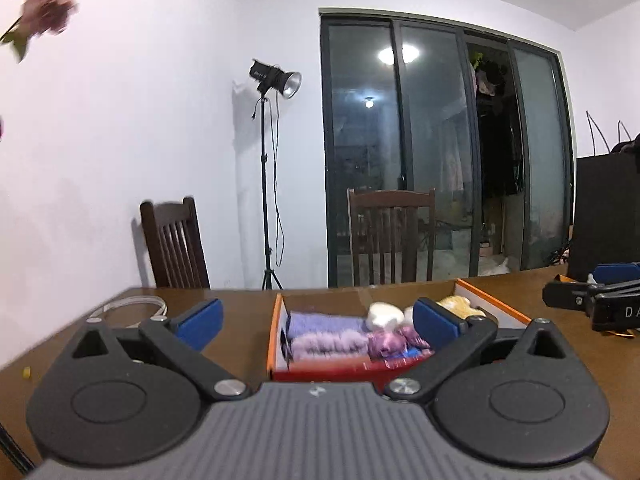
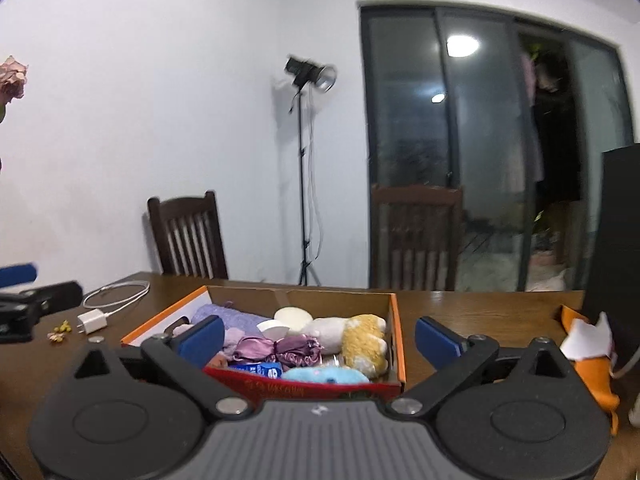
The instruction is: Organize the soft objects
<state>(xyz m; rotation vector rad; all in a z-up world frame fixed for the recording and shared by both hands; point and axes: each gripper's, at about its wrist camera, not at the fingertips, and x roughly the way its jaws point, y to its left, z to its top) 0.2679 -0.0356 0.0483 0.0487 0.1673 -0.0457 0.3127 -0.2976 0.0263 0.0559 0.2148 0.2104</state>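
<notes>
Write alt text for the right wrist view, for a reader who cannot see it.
The right tool stands open and empty over a shallow orange-edged box packed with soft things: a yellow-and-white plush toy, purple cloths and a light blue plush. The box sits on a brown wooden table, with a white charger and cable to its left.

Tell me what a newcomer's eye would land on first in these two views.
First, the orange-rimmed cardboard box on the wooden table, packed with soft things: a yellow-and-white plush, purple satin cloth and a light blue plush. Each open claw, left and right, frames it and holds nothing. Behind stands a studio light beside dark glass doors.
</notes>
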